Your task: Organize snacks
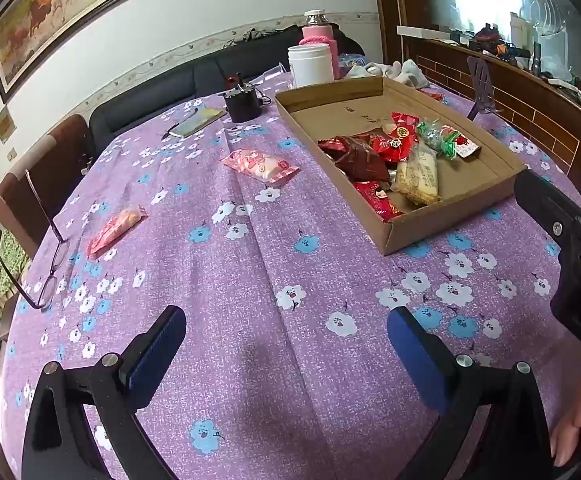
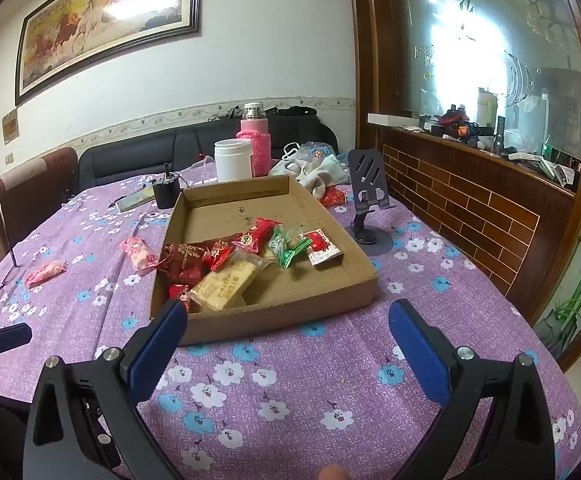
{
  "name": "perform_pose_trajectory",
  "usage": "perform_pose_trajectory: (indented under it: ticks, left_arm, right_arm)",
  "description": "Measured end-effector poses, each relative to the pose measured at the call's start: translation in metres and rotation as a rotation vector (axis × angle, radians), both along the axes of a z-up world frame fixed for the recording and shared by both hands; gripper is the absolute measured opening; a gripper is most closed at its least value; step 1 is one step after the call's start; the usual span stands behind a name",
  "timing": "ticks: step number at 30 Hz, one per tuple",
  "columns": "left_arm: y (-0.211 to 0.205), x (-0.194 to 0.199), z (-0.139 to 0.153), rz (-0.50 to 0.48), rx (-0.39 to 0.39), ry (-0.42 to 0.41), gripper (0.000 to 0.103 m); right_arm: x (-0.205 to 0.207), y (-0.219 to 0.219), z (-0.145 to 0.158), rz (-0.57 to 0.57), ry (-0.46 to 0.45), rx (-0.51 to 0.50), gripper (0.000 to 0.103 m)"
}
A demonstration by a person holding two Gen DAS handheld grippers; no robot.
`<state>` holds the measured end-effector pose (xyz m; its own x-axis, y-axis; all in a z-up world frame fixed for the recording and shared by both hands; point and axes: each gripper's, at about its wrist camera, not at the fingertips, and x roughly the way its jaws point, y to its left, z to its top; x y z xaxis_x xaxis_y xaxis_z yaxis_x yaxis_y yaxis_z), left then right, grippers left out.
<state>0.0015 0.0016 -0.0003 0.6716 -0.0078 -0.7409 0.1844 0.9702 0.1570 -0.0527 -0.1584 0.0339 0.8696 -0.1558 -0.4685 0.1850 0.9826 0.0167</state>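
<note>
Box (image 2: 274,322): we see most snacks (image 2: 226,264) heaped inside, so it serves as the collecting spot.
Strays: two pink packets (image 1: 259,165) (image 1: 116,229) lie left on the tabletop (image 1: 274,264).
Fingers: left gripper (image 1: 286,344) and right gripper (image 2: 288,340) both spread, empty, ready to reach.

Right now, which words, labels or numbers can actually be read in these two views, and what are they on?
None can be read with confidence.
Framed horse painting: brush characters along its top edge, too blurred.
Shallow brown cardboard tray: faint handwritten marks on its floor, illegible.
Pale yellow wrapped snack bar: small print, unreadable.
Dark red foil snack packet: gold character, unclear.
</note>
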Motion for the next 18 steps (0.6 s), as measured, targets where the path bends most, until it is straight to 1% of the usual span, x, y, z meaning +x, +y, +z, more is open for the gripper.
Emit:
perform_pose_trajectory:
  ticks: [1, 2, 3, 6, 8, 9, 10, 12, 14, 17, 18]
  left_arm:
    - [0.001, 0.001, 0.000, 0.002, -0.005, 0.004, 0.102]
    - [-0.001, 0.003, 0.001, 0.002, 0.018, 0.011, 0.102]
    - [0.000, 0.005, 0.001, 0.003, 0.005, 0.025, 0.102]
    - [0.011, 0.007, -0.001, 0.029, -0.024, 0.054, 0.102]
    - [0.026, 0.004, 0.001, 0.061, -0.031, 0.059, 0.102]
    - [0.036, 0.003, 0.003, 0.085, -0.033, 0.060, 0.102]
    - [0.057, 0.005, 0.003, 0.091, -0.049, 0.071, 0.102]
    - [0.091, 0.006, 0.003, 0.152, -0.072, 0.076, 0.102]
    - [0.119, 0.007, -0.002, 0.212, -0.085, 0.101, 0.102]
    - [0.150, 0.011, -0.010, 0.259, -0.114, 0.155, 0.102]
    - [0.156, 0.012, -0.012, 0.265, -0.116, 0.159, 0.102]
  right_arm:
    - [0.000, 0.001, 0.000, 0.001, 0.003, 0.000, 0.101]
    - [0.001, 0.001, -0.001, 0.002, 0.008, -0.001, 0.101]
    - [0.002, 0.002, -0.002, 0.004, 0.020, -0.004, 0.101]
    - [0.007, 0.010, -0.008, 0.025, 0.077, -0.004, 0.101]
    - [0.009, 0.016, -0.010, 0.073, 0.134, 0.010, 0.101]
    - [0.011, 0.022, -0.015, 0.105, 0.167, 0.026, 0.101]
    - [0.014, 0.029, -0.020, 0.135, 0.197, 0.041, 0.101]
    - [0.015, 0.048, -0.027, 0.203, 0.252, 0.065, 0.101]
    - [0.018, 0.067, -0.032, 0.262, 0.309, 0.077, 0.101]
    - [0.026, 0.102, -0.046, 0.354, 0.408, 0.122, 0.101]
    - [0.027, 0.109, -0.048, 0.360, 0.424, 0.121, 0.101]
